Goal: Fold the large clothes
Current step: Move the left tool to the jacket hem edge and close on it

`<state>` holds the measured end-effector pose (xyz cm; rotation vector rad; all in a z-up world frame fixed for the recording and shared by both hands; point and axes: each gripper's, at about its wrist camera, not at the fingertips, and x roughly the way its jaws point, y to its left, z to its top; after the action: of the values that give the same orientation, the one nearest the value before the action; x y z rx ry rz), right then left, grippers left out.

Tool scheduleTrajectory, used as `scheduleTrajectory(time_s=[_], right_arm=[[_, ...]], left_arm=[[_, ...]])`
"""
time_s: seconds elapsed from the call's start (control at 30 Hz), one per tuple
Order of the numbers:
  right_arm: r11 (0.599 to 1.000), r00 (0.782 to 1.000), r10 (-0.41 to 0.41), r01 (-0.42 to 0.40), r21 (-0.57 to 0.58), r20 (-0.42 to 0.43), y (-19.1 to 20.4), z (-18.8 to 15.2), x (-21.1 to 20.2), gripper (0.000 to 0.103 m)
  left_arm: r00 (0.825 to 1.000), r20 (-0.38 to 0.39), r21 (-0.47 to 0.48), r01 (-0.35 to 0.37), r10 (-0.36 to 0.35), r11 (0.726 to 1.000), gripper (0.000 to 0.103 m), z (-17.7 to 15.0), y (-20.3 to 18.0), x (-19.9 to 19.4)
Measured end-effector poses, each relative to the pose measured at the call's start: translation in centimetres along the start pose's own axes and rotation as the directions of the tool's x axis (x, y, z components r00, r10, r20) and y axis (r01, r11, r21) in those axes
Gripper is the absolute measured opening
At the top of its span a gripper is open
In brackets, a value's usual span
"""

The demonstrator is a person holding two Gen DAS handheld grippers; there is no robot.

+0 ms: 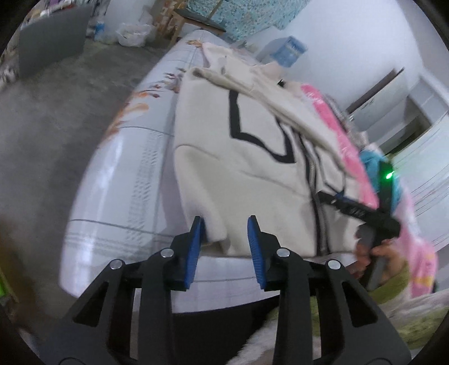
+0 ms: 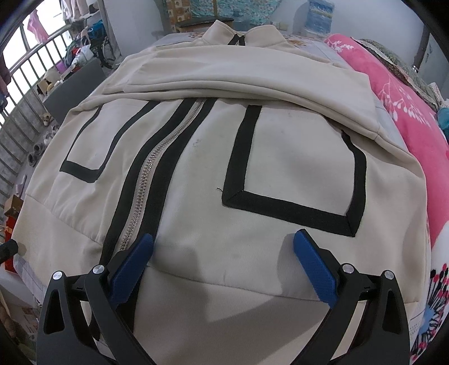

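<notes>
A cream zip-front jacket (image 2: pixel 213 174) lies face up on a bed (image 1: pixel 112 174), its sleeves already crossed over the chest and its long axis running from the hem near the claws to the collar (image 2: pixel 241 33) at the far end. The left claw (image 1: pixel 224 238), jaws narrowed, straddles the hem's left corner without yet pinching it, while the right claw (image 2: pixel 224 252) hovers wide open over the hem beside the zipper (image 2: pixel 157 174). The hem-to-collar fold appears next, calling for both claws to grip the hem and carry it forward.

Grey concrete floor (image 1: pixel 50 118), pale wall (image 1: pixel 350 42), barred window (image 2: pixel 31 53), wooden chair (image 1: pixel 193 19) beyond bed (image 1: pixel 112 174).
</notes>
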<state>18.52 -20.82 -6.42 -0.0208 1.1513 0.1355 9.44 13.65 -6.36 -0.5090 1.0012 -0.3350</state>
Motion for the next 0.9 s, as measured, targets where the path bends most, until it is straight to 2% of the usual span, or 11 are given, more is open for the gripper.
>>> scheduleTrajectory(time_s=[0.07, 0.27, 0.4, 0.5, 0.53, 0.57, 0.73, 0.83, 0.9], right_arm=[[1.0, 1.0, -0.002, 0.002, 0.001, 0.0, 0.0, 0.0, 0.0, 0.097], [1.0, 1.0, -0.004, 0.004, 0.003, 0.0, 0.0, 0.0, 0.0, 0.097], [1.0, 1.0, -0.005, 0.005, 0.003, 0.0, 0.0, 0.0, 0.0, 0.097], [1.0, 1.0, -0.005, 0.005, 0.004, 0.0, 0.1, 0.0, 0.0, 0.097], [1.0, 1.0, -0.005, 0.005, 0.003, 0.001, 0.0, 0.0, 0.0, 0.097], [1.0, 1.0, -0.005, 0.005, 0.003, 0.002, 0.1, 0.0, 0.0, 0.097], [1.0, 1.0, -0.005, 0.005, 0.004, 0.007, 0.0, 0.0, 0.0, 0.097], [1.0, 1.0, -0.007, 0.007, 0.006, 0.012, 0.0, -0.1, 0.0, 0.097], [1.0, 1.0, -0.007, 0.007, 0.006, 0.013, 0.0, -0.1, 0.0, 0.097]], left_arm=[[1.0, 0.007, -0.038, 0.02, -0.02, 0.999, 0.031, 0.2, 0.4, 0.4], [0.999, 0.043, -0.104, 0.023, -0.019, 0.994, 0.032, 1.2, 1.4, 1.0], [0.999, 0.033, -0.141, 0.015, -0.01, 0.99, 0.032, 1.8, 2.0, 1.4], [0.999, 0.007, -0.125, -0.046, 0.047, 0.991, 0.032, 1.9, 1.5, 1.1], [0.996, -0.005, -0.114, -0.088, 0.088, 0.99, 0.038, 1.9, 1.3, 0.9], [0.993, -0.015, -0.107, -0.115, 0.114, 0.988, 0.039, 1.8, 1.3, 0.8], [0.985, -0.034, -0.071, -0.169, 0.167, 0.983, 0.039, 1.2, 1.1, 0.5], [0.967, -0.02, 0.011, -0.254, 0.254, 0.967, 0.037, 1.0, -0.4, 1.1], [0.944, -0.012, 0.081, -0.327, 0.329, 0.942, 0.028, 0.7, -1.5, 1.7]])
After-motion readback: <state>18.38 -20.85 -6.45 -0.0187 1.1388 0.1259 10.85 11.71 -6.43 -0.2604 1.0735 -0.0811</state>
